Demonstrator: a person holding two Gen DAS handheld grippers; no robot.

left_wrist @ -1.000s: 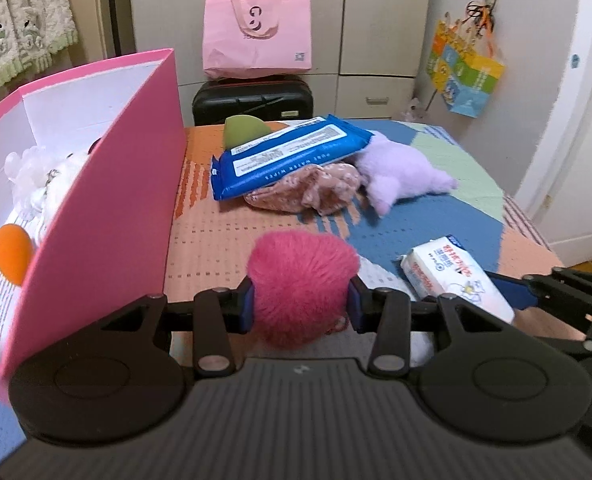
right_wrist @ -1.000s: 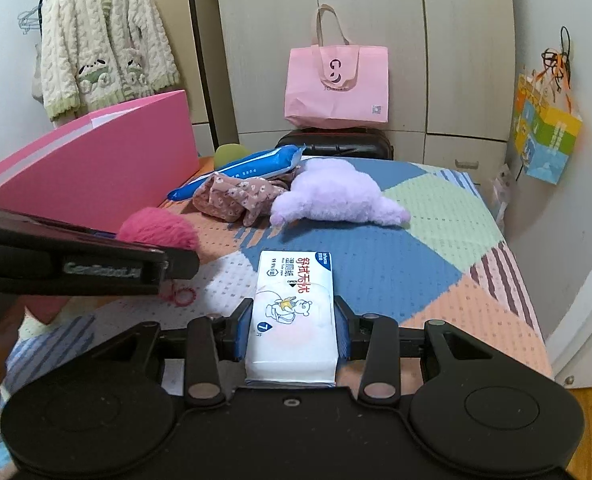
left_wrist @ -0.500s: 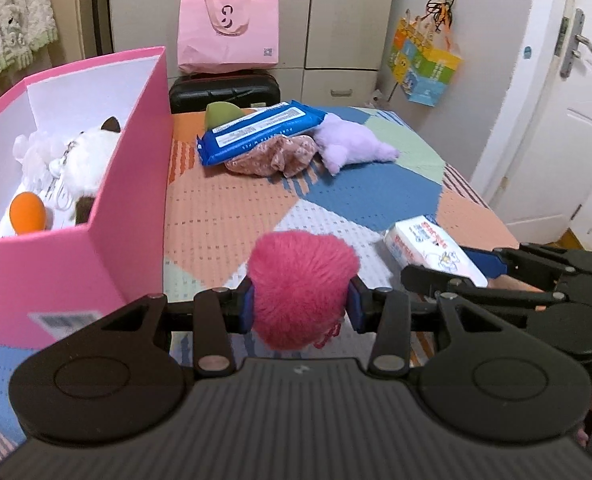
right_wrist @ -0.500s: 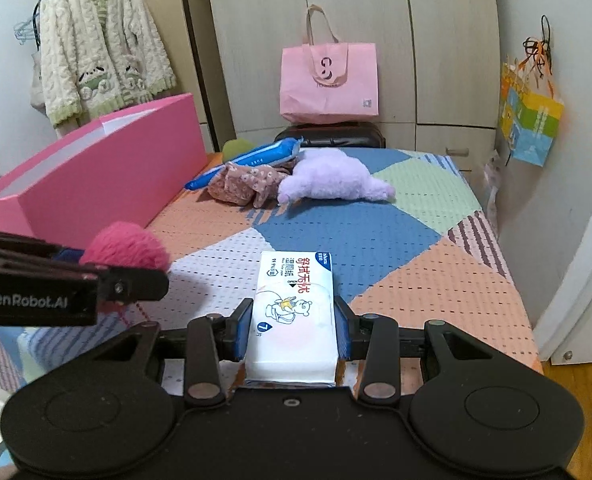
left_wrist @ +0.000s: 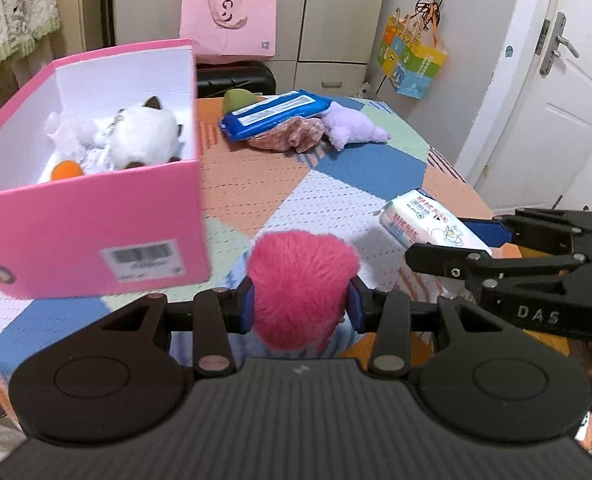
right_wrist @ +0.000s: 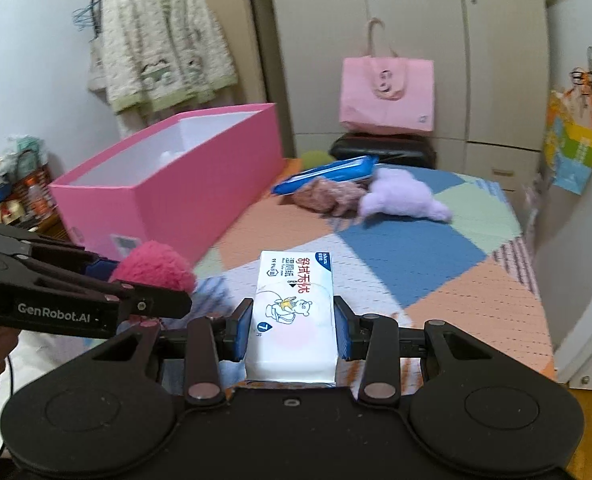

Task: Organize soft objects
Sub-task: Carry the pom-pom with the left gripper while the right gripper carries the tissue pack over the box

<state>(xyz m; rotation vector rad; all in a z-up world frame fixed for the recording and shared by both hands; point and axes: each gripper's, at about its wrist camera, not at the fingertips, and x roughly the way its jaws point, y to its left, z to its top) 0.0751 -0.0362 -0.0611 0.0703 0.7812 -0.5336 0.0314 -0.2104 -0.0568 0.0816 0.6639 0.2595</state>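
Note:
My left gripper [left_wrist: 300,307] is shut on a fluffy pink pom-pom [left_wrist: 301,286], held above the near end of the patchwork bed. My right gripper [right_wrist: 294,328] is shut on a white tissue pack [right_wrist: 292,316], also seen in the left wrist view [left_wrist: 427,226]. The pom-pom shows in the right wrist view [right_wrist: 152,266] to the left of the pack. An open pink box [left_wrist: 96,224] stands at left and holds a white plush cat [left_wrist: 144,136] and an orange ball [left_wrist: 66,170]. A blue wipes pack [left_wrist: 276,114], a brown floral cloth [left_wrist: 292,140] and a purple plush [left_wrist: 353,128] lie further back.
A green object [left_wrist: 236,100] sits behind the wipes pack. A black suitcase [left_wrist: 236,80] with a pink tote bag [left_wrist: 228,24] stands past the bed. A door [left_wrist: 555,92] is at right, a hanging cardigan [right_wrist: 160,40] at left.
Both grippers have pulled back toward the near end of the bed and risen, each keeping its hold. The pink box's near end and inside have come into view.

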